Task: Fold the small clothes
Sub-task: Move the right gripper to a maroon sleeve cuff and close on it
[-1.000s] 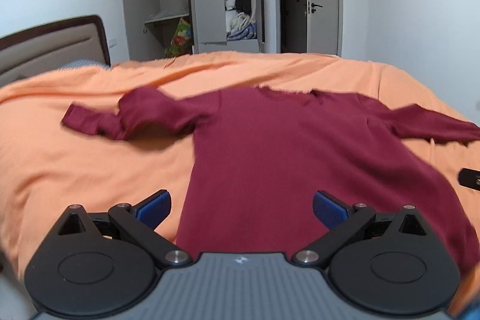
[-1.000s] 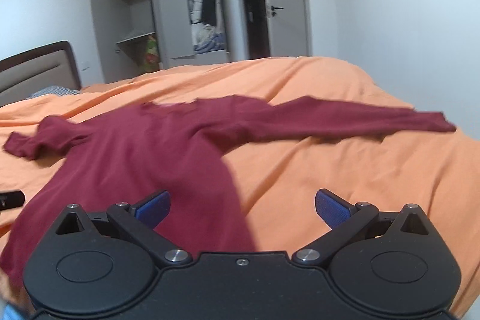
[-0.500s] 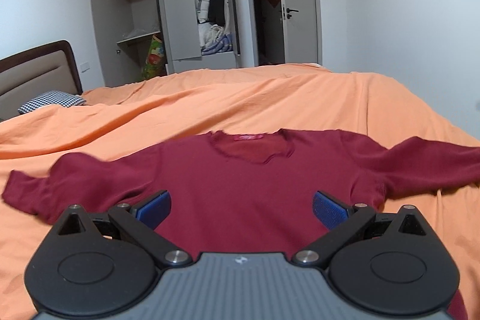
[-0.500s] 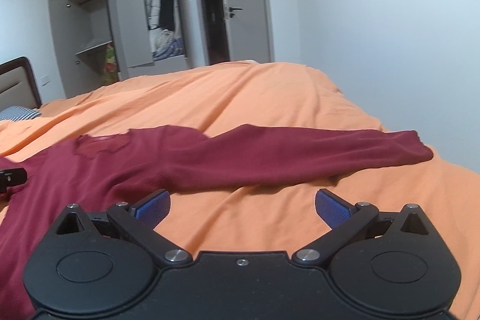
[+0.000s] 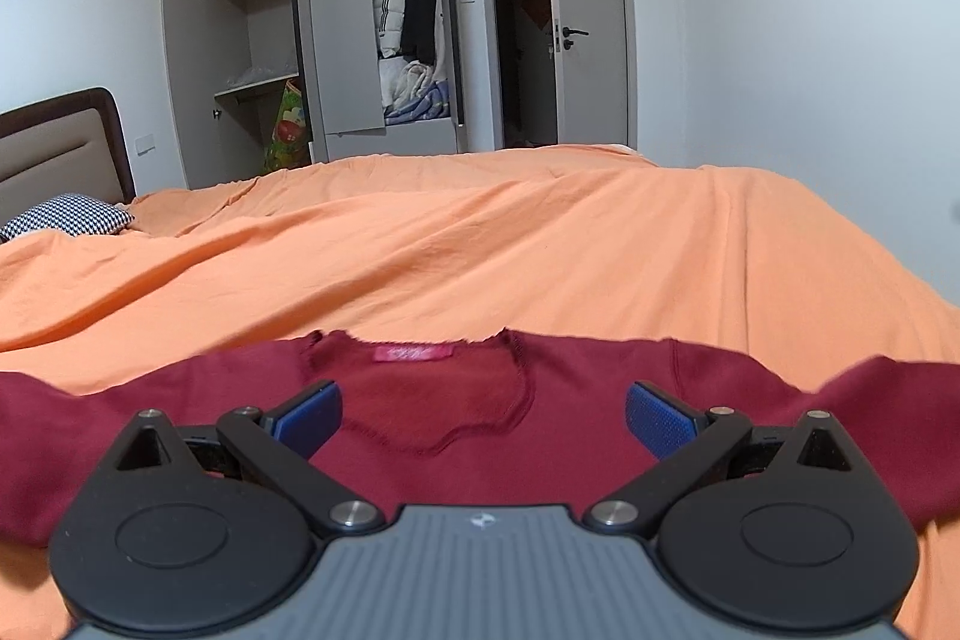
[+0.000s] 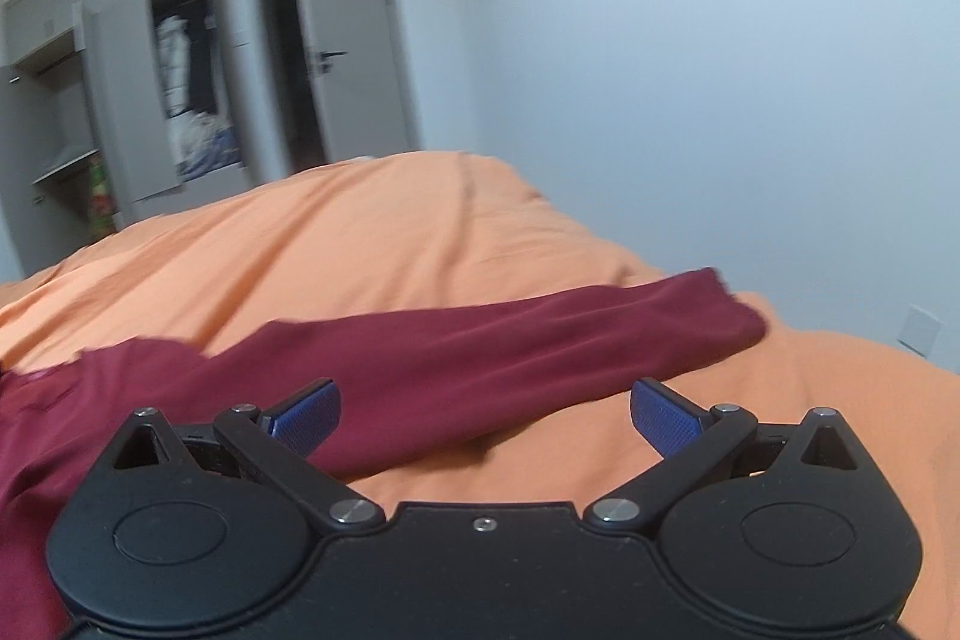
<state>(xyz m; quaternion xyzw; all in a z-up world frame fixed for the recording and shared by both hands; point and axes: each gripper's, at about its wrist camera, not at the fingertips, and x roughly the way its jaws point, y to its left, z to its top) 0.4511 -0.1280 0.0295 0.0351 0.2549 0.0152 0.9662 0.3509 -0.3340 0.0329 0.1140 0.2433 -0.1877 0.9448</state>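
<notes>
In the left wrist view, the left claw [image 5: 483, 415] fills the bottom of the frame with its jaws spread wide and nothing between them. Its blue pads [image 5: 307, 413] frame the neckline of a dark red long-sleeved shirt [image 5: 570, 436], which lies spread flat across the lower middle of the frame on an orange bedspread [image 5: 480, 244]. A pink label [image 5: 413, 354] sits just inside the back of the collar, straight ahead of the claw. One sleeve runs off to the left edge and the other toward the right edge. At the far left, a houndstooth pillow [image 5: 66, 215] rests against a padded headboard [image 5: 57, 148]. In the upper middle stands a grey wardrobe [image 5: 336, 40] with its doors open and clothes hanging inside, and to its right a room door [image 5: 591, 28] stands open.

In the right wrist view, somewhat blurred, the right claw [image 6: 485, 418] sits at the bottom, also spread wide and gripping nothing. The shirt's sleeve [image 6: 510, 340] stretches from the lower left up toward the right middle of the frame, lying on the bedspread, and its cuff [image 6: 729, 310] ends near the bed's right side. The left pad overlaps the sleeve in the picture, but whether it touches the cloth cannot be told. The wardrobe and door appear smeared in the upper left, with a plain white wall [image 6: 690, 70] filling the right.
</notes>
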